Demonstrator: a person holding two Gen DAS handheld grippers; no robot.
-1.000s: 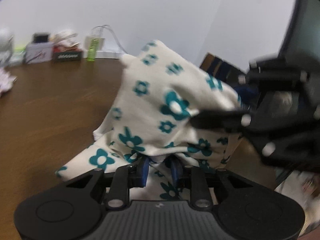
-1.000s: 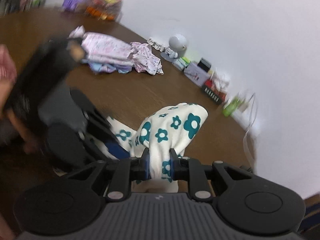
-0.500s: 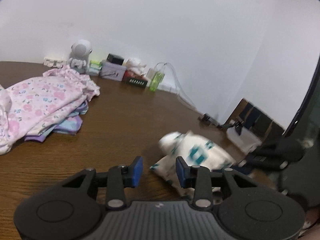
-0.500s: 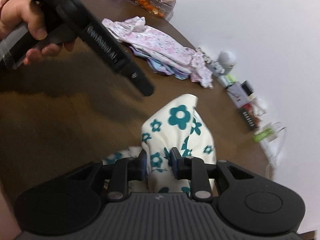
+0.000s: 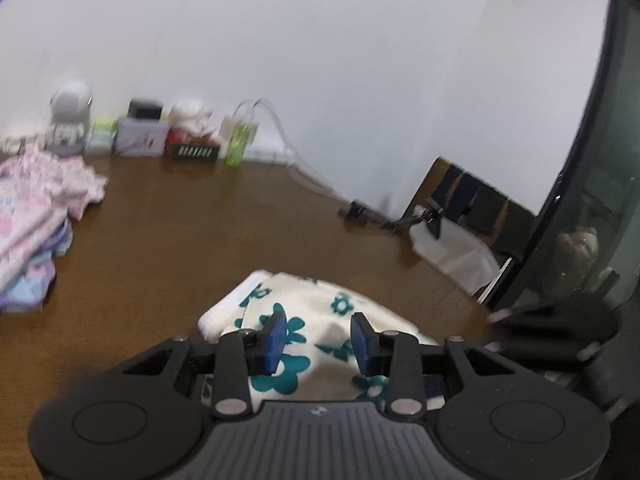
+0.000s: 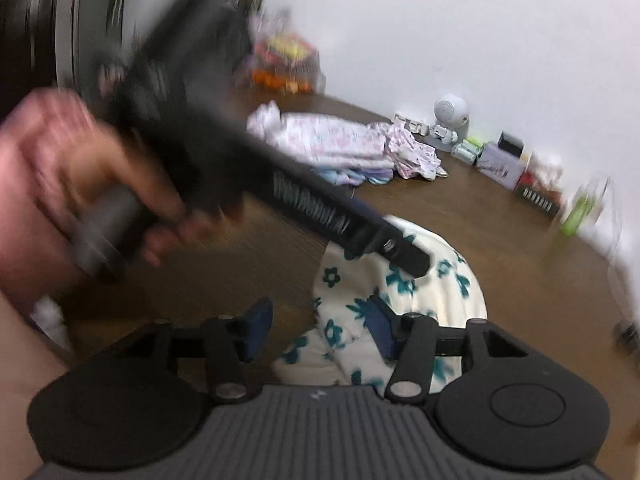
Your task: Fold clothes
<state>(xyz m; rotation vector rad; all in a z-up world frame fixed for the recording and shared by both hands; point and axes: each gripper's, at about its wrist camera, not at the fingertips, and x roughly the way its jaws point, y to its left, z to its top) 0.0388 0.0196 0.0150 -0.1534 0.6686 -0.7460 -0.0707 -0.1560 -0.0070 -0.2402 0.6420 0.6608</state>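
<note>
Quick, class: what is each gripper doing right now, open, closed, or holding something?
Left gripper: open, holding nothing, over the flowered garment.
Right gripper: open, holding nothing, fingers apart above the same garment.

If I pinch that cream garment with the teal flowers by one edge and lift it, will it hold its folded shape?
Probably not. The cream floral garment lies as a soft, rounded bundle on the table, so it looks floppy and would likely unfold and drape. It seems light for its size. Both the left hand-held gripper and right hand-held gripper are open, so nothing restrains it.
</note>
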